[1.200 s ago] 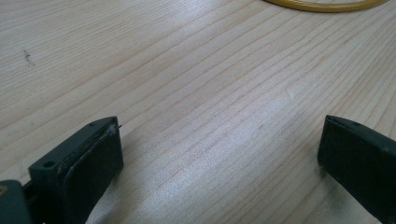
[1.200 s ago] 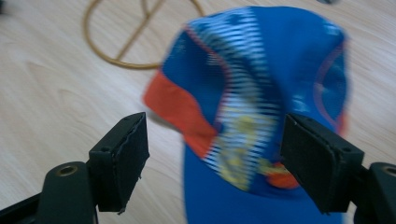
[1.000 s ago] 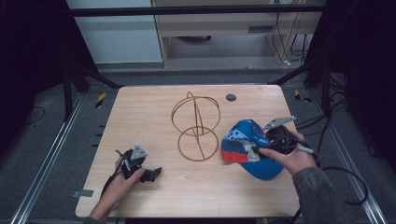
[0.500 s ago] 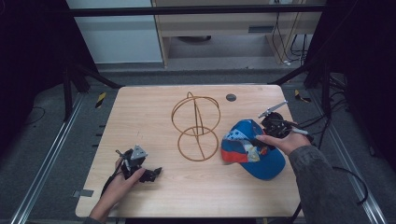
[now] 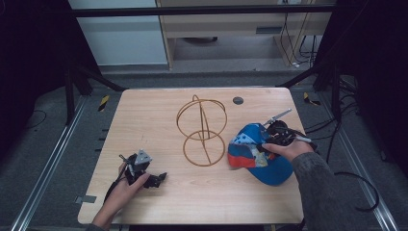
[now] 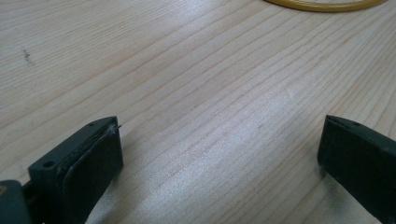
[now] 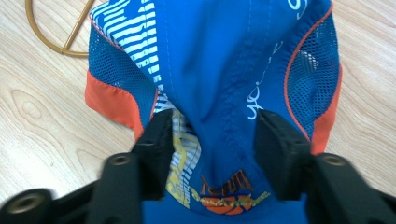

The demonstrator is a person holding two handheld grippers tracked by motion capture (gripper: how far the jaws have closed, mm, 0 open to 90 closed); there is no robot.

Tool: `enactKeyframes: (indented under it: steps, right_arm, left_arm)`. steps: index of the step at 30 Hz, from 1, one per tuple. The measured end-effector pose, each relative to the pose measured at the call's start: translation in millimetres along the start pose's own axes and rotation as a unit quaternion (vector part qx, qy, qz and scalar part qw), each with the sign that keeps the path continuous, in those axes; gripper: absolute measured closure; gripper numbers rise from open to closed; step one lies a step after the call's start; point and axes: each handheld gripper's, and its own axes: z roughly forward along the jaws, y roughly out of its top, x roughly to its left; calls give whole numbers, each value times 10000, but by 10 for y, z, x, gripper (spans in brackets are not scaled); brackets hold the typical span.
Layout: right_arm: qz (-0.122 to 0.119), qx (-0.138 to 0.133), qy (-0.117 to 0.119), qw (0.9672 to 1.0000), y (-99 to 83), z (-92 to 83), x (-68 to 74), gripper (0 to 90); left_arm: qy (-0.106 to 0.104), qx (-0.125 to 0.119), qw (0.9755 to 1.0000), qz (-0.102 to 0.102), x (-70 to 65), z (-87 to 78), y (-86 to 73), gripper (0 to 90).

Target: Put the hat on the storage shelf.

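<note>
A blue cap (image 5: 276, 169) with orange and white panels lies on the right part of the wooden table (image 5: 154, 115). My right gripper (image 5: 267, 144) reaches down onto its crown. In the right gripper view the jaws have just been closing and now pinch a ridge of the blue fabric (image 7: 224, 56) between them (image 7: 212, 126). A gold wire stand (image 5: 202, 130) made of rings rises at the table's middle, just left of the cap. My left gripper (image 5: 159, 180) rests low over the table's front left, open, with bare wood between its jaws (image 6: 219, 135).
A small black disc (image 5: 237, 100) sits near the table's far edge. One edge of the gold ring (image 6: 322, 4) lies ahead of the left gripper, and part of the ring (image 7: 51, 32) lies beside the cap. Metal rails and cables run along both sides of the table.
The right hand has come down and toward the cap's crown, and its jaws have narrowed onto the fabric. The left hand and gripper have stayed put.
</note>
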Motion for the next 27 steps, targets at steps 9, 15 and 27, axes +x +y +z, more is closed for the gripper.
enactKeyframes:
  steps: [9, 15, 27]
  right_arm:
    - [-91, 99, 298, 9995, 20, 54, -9, 890]
    - [-56, 0, 314, 9995, -10, -65, -35, 900]
    - [-220, -596, 206, 9978, 91, -659, -8, 900]
  left_arm:
    - [0, -2, 10000, 0, 0, 0, 0, 0]
    - [1, 0, 10000, 0, 0, 0, 0, 0]
    - [5, -7, 10000, -8, -4, -1, -2, 0]
